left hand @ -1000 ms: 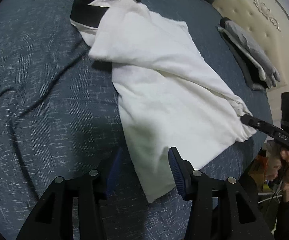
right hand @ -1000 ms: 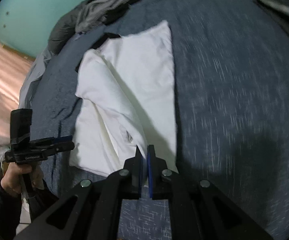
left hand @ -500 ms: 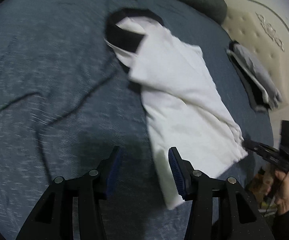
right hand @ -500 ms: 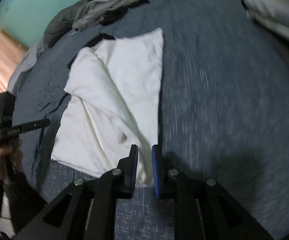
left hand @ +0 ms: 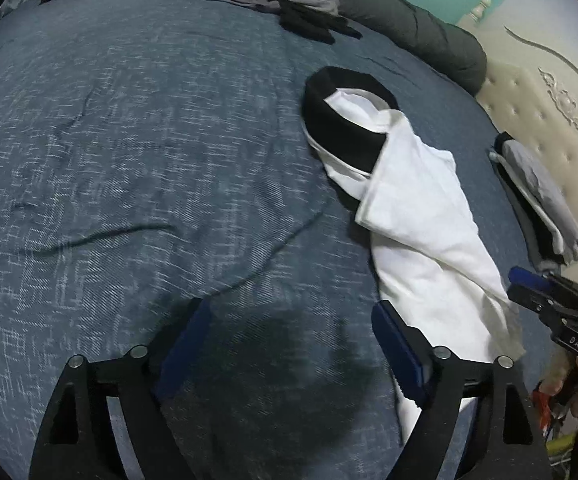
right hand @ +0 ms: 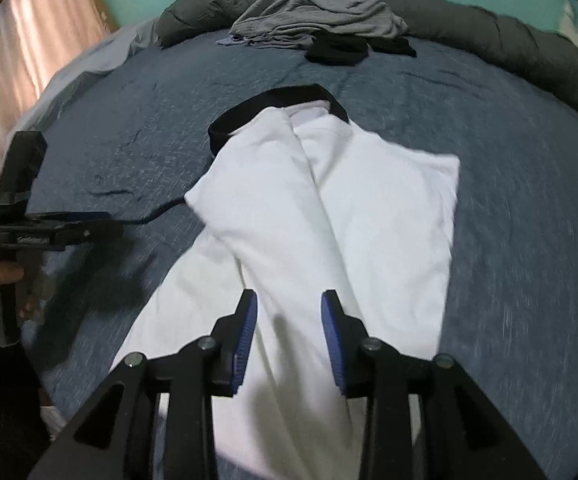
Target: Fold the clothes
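Observation:
A white garment (right hand: 329,216) with a black waistband (right hand: 277,98) lies folded lengthwise on the blue bedspread (right hand: 529,160). My right gripper (right hand: 289,332) hovers open over its near end, with nothing between its blue pads. In the left wrist view the same white garment (left hand: 421,220) runs along the right side. My left gripper (left hand: 289,340) is open above bare bedspread (left hand: 129,160), just left of the garment's near end. The right gripper (left hand: 545,292) shows at that view's right edge, held by a hand. The left gripper (right hand: 61,228) shows at the left of the right wrist view.
A heap of grey and black clothes (right hand: 321,24) lies at the far side against a dark rolled duvet (right hand: 529,48). A folded grey and black stack (left hand: 537,196) rests by the cream padded headboard (left hand: 549,92). Curtains (right hand: 21,52) hang at the left.
My right gripper has let go of the white garment's end and opened wide. My left gripper has swung left, off the garment and over bare bedspread.

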A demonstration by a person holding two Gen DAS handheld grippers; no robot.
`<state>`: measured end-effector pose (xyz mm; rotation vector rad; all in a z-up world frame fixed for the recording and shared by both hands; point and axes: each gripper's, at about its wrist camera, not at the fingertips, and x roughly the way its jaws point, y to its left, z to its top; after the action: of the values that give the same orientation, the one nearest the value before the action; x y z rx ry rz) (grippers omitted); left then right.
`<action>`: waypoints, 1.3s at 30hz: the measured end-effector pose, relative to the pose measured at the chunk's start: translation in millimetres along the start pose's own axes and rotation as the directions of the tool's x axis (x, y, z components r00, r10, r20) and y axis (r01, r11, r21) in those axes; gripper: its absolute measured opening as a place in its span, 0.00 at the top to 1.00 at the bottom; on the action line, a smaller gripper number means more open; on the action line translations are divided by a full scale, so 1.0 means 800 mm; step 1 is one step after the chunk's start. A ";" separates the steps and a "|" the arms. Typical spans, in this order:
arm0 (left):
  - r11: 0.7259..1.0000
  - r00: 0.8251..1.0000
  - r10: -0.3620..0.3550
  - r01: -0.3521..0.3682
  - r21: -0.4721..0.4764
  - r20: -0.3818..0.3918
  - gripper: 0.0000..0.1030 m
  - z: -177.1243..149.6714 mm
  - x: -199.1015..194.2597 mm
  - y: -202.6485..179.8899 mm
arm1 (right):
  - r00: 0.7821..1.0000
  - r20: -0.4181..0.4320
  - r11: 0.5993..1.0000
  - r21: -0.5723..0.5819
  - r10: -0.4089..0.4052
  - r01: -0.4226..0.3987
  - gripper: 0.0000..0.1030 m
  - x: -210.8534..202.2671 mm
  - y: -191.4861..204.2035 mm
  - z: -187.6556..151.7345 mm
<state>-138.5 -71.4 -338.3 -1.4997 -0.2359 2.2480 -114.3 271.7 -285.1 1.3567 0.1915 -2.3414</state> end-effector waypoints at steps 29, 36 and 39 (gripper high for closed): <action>0.998 0.999 -0.019 0.022 -0.056 0.044 0.00 0.003 -0.024 0.051 | 0.991 0.000 0.983 -0.126 -0.135 0.134 0.96 0.079 0.074 0.060; 0.998 0.999 -0.018 0.021 -0.060 0.047 0.00 0.002 -0.026 0.053 | 0.995 0.085 0.998 0.037 -0.053 0.050 0.96 0.039 0.020 0.080; 0.998 0.999 -0.017 0.020 -0.060 0.048 0.00 0.003 -0.026 0.052 | 0.994 0.101 0.990 0.142 -0.040 0.025 0.96 0.037 -0.022 0.086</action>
<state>-144.7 -117.7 -335.3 -1.4696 -0.3328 2.2827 -189.3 256.5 -276.4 1.3003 0.0181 -2.4858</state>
